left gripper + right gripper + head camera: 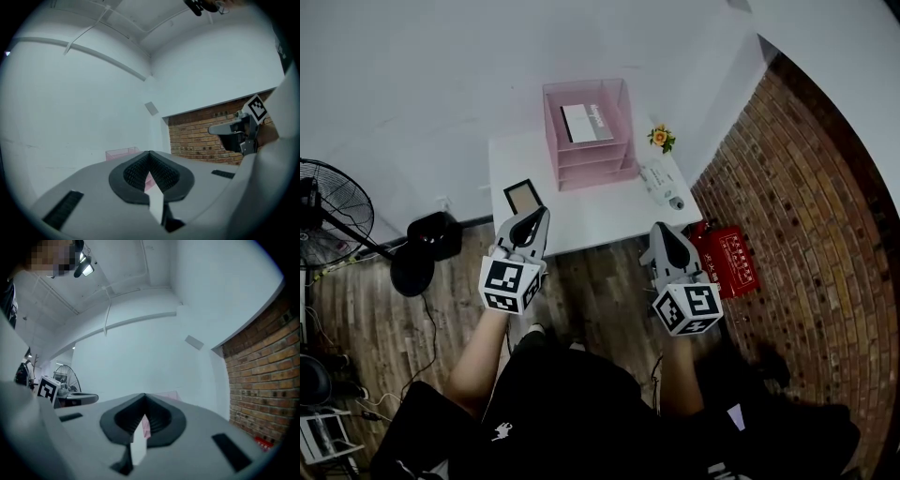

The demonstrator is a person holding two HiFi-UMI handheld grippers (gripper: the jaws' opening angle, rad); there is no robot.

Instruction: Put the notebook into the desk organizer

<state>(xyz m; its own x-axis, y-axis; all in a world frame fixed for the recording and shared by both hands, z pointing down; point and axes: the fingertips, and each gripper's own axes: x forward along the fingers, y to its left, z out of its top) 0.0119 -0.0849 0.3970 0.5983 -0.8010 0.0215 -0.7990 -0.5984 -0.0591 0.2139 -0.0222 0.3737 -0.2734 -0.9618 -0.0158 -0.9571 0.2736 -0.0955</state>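
Note:
A small notebook (523,197) with a brown cover and dark border lies near the front left corner of the white table (591,216). The pink see-through desk organizer (587,133) stands at the table's back, with a white-grey booklet (588,122) lying on its top tier. My left gripper (540,217) hovers just in front of the notebook, shut and empty. My right gripper (660,231) is held off the table's front right edge, also shut with nothing in it. Both point towards the organizer (121,153), a strip of which (146,427) shows pink behind the right gripper's jaws.
A small flower pot (660,139) and a white device (662,184) sit on the table's right side. A red box (732,261) lies on the floor by the brick wall (825,216). A fan (328,211) and a black object (431,234) stand to the left.

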